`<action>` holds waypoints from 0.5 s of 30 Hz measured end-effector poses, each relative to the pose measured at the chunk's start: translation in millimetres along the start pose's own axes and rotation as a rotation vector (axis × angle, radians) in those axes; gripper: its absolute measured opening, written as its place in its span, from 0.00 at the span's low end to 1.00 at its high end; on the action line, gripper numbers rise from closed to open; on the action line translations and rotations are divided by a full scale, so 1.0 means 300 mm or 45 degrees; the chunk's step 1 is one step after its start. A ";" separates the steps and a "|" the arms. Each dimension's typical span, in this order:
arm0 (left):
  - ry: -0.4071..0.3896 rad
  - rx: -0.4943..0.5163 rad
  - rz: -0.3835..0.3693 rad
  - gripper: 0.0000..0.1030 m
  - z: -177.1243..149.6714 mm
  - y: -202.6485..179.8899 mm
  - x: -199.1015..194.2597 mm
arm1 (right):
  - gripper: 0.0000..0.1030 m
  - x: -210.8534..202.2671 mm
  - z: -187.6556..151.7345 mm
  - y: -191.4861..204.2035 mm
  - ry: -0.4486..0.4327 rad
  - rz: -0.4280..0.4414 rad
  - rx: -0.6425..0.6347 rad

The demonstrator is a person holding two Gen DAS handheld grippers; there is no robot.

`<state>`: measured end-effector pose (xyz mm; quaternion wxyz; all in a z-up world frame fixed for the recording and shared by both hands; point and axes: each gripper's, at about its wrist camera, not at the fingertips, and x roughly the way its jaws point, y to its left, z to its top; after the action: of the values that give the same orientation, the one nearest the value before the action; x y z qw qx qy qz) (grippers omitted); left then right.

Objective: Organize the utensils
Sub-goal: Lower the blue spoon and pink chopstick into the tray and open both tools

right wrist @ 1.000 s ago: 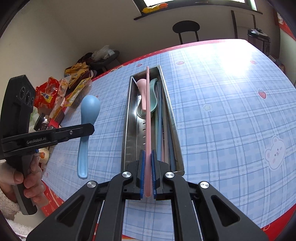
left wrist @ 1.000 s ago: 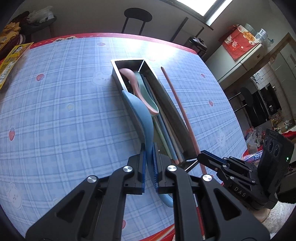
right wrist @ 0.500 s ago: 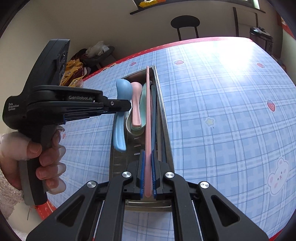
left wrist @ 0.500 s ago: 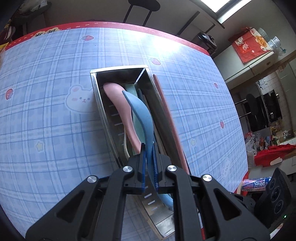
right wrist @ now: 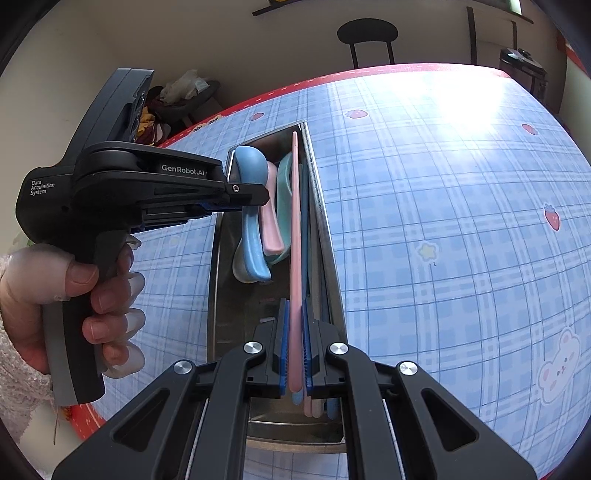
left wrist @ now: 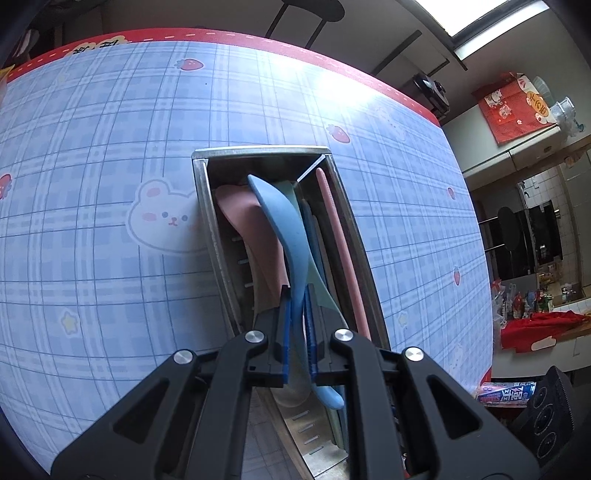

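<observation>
- Centrally, a steel tray lies lengthwise on the blue plaid tablecloth, a thin divider splitting it into a wide spoon bay and a narrow chopstick bay.
- Left gripper: fingers narrow, clamped on the handle of the blue spoon. In the right wrist view the same gripper reaches in from the side, gripped by a hand.
- Blue spoon: held over the wide bay, bowl toward the tray's far end, above the pink spoon and the mint spoon already lying there. Whether it touches them cannot be told from either view.
- Right gripper: fingers narrow, pinching the near end of the pink chopstick.
- Pink chopstick: runs along the tray's length; the left wrist view shows it within the narrow bay beside the right wall.
- Other chopsticks, blue and pale, lie in the narrow bay under and beside the pink one; their ends show below the right gripper.
- Background: a black stool stands beyond the table's red edge.
</observation>
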<state>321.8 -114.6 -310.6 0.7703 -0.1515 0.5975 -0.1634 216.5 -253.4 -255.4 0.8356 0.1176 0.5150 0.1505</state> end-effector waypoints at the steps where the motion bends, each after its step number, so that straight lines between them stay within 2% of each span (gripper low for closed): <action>1: 0.002 0.005 0.007 0.11 0.003 -0.001 0.001 | 0.07 0.009 0.008 0.006 0.004 -0.002 -0.003; 5: 0.003 0.021 0.039 0.12 0.011 -0.001 -0.004 | 0.07 0.037 0.016 0.002 0.022 -0.006 -0.005; 8: -0.010 0.052 0.040 0.27 0.008 -0.014 -0.029 | 0.07 0.056 0.021 0.003 0.041 -0.006 -0.010; 14: -0.100 0.098 0.046 0.42 0.001 -0.030 -0.163 | 0.10 0.022 0.042 0.024 0.027 -0.032 -0.030; 15: -0.121 0.110 0.053 0.42 -0.001 -0.032 -0.194 | 0.14 0.011 0.046 0.027 0.019 -0.034 -0.032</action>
<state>307.2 -97.9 -255.8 0.8070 -0.1131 0.5555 -0.1657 229.3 -245.2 -248.9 0.8351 0.0992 0.5208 0.1466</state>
